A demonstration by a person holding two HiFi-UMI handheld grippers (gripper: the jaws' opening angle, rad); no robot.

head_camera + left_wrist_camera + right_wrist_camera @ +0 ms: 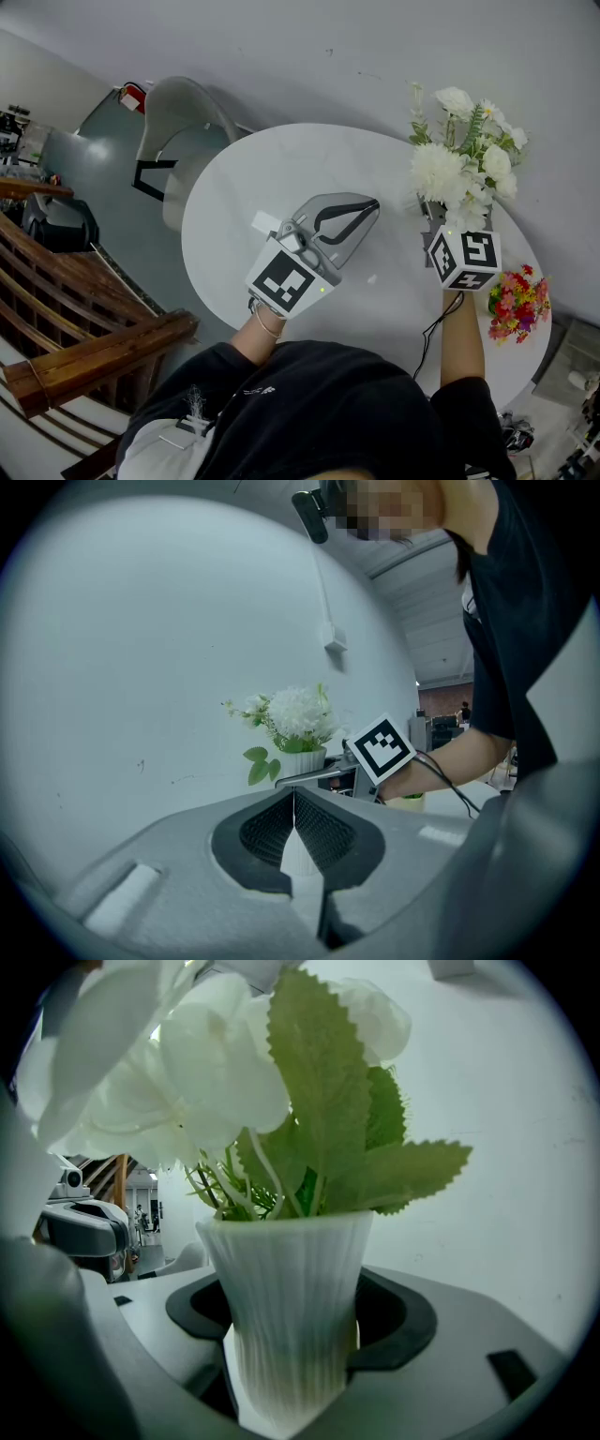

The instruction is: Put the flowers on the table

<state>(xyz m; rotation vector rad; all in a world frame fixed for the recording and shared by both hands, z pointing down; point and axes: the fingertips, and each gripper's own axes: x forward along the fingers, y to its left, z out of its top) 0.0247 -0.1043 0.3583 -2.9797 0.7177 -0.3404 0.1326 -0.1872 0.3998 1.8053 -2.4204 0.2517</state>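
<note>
Right gripper (434, 217) clamped on white ribbed vase (292, 1307) of white flowers (459, 159), at table's (272, 169) 2 o'clock edge, head view. Can't tell if the vase base touches the top. Left gripper (293, 803) jaws together, empty, over table center. Red flowers (516, 302) at 4 o'clock rim.

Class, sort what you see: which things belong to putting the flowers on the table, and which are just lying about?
In the job: right gripper, shut on the vase of white flowers; table.

Lying about: left gripper, shut and empty; red flowers; chair; fire extinguisher; railing.
</note>
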